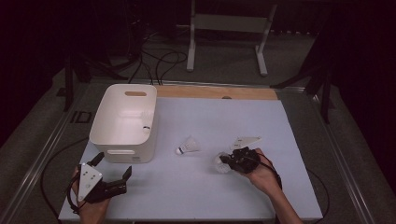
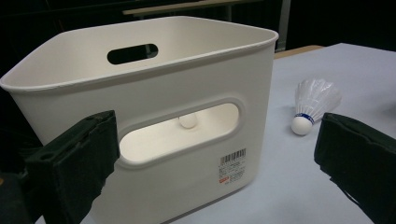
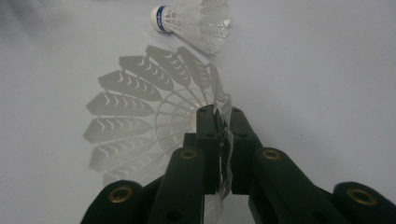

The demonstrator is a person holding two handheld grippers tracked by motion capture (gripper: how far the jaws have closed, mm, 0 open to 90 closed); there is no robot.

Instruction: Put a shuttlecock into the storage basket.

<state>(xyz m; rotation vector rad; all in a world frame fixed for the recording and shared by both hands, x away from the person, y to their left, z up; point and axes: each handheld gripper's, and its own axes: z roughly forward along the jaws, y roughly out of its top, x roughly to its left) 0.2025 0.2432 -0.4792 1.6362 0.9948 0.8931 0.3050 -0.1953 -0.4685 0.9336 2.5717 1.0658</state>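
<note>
right gripper (image 3: 223, 122): jaws pinched on feather skirt of held shuttlecock (image 3: 140, 116) | left gripper (image 1: 112, 170): jaws wide, empty, facing bin (image 2: 154, 70) | second shuttlecock (image 1: 187, 146): lying on desk (image 1: 210, 196)

The room is dim, and light falls mainly on the pale blue tabletop (image 1: 224, 121), which has a wooden strip (image 1: 215, 92) along its far edge. Beyond lies grey floor (image 1: 224, 60) with black cables (image 1: 159, 60) and a white metal stand (image 1: 229, 28). Darkness hides the walls.
</note>
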